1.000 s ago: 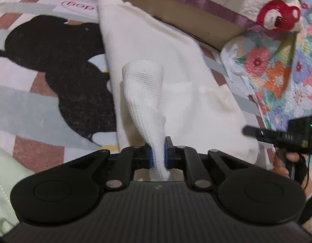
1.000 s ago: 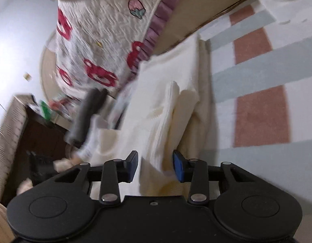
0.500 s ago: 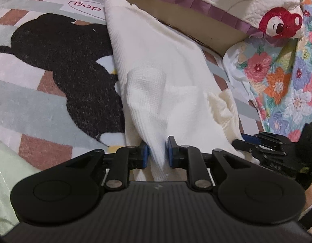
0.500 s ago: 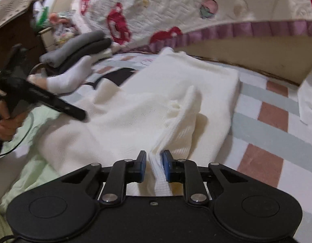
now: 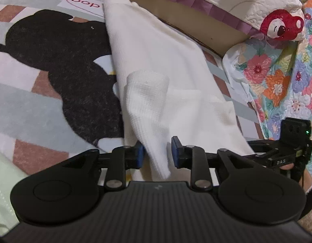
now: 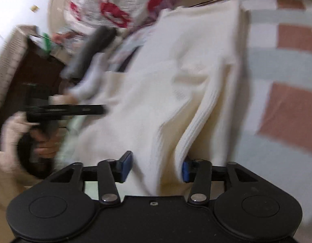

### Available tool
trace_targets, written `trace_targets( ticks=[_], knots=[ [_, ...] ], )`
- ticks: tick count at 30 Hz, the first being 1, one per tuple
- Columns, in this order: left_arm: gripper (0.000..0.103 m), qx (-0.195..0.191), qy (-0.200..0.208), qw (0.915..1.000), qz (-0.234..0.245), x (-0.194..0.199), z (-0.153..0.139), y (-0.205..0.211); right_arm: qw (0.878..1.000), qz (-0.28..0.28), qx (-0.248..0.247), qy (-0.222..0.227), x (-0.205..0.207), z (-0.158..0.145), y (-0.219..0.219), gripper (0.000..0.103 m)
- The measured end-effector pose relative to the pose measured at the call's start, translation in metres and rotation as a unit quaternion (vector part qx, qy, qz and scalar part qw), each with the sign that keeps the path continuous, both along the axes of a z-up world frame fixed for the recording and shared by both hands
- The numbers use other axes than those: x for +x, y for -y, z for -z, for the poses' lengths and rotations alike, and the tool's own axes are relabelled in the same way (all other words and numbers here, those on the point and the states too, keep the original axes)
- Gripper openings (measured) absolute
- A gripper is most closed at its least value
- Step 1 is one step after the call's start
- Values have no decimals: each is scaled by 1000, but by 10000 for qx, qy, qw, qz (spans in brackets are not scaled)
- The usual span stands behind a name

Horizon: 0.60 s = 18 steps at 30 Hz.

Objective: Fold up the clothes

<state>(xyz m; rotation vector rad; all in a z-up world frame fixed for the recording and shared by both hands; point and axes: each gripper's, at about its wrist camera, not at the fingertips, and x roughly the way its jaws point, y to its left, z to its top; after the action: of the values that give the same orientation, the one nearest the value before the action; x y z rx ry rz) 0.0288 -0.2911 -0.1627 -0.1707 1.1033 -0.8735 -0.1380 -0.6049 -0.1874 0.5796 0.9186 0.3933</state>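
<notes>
A white waffle-knit garment (image 5: 156,64) lies lengthwise on a patterned blanket (image 5: 44,81) with a black dog shape. My left gripper (image 5: 157,154) is open, and a folded-up corner of the garment (image 5: 156,137) hangs loose between its fingers. My right gripper (image 6: 154,167) is open too, with the garment's ribbed edge (image 6: 196,133) lying between its blue pads. The right gripper also shows at the right edge of the left wrist view (image 5: 281,154). The left gripper shows at the left of the blurred right wrist view (image 6: 62,111).
A quilt with purple trim and red bears (image 5: 257,6) lies along the far side. A floral quilt (image 5: 277,77) is at the right. A pale green cloth (image 5: 2,182) lies at the near left. A dark wooden cabinet (image 6: 30,73) stands at the left.
Both grippers have opened: the left let go of the garment corner it pinched, and the right, briefly narrowed on the ribbed edge, has spread wide again. The right view swung and blurred.
</notes>
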Motion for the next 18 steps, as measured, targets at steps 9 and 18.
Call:
trace_targets(
  ticks=[9,18],
  knots=[
    [27,395,72,9991,164,2,10,8,9823,-1287,455,-1279,-5,0,-4,38],
    [27,-229,-158,9994,-209,16,7,-15,9979,101,-78,-630,-34,-20,7,44]
  ],
)
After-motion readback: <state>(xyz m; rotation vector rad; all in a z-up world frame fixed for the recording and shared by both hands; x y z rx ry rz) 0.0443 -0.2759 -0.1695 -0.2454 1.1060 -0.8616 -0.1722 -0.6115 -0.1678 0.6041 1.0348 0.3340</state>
